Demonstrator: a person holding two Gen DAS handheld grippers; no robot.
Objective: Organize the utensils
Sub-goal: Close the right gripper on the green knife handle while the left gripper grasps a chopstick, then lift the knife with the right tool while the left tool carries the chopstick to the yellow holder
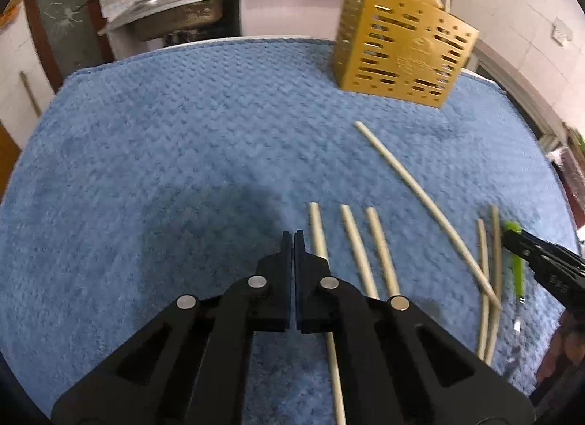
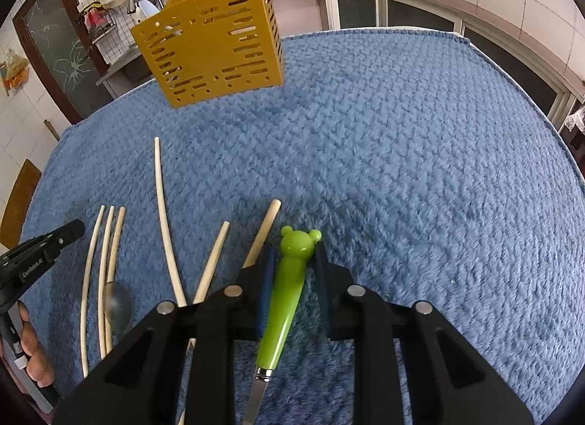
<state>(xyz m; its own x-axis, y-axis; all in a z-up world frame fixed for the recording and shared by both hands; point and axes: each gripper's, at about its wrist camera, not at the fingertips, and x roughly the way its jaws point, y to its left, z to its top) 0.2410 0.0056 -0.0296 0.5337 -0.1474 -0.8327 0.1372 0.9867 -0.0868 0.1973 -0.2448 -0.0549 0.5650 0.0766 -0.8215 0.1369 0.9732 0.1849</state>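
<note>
Chopsticks point(image 1: 380, 249) lie loose near the bench's front edge; the left tool point(image 1: 293, 238) is clamped empty, while the right tool point(image 2: 292, 264) straddles a green knife point(image 2: 289, 286), which could slip if gripped off-centre.

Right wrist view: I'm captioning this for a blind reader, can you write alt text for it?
The right gripper straddles a green bear-headed utensil handle lying on a blue towel, its jaws not visibly pressing it. Pale chopsticks and a metal spoon lie to the left, with a gold slotted utensil holder standing behind.
</note>
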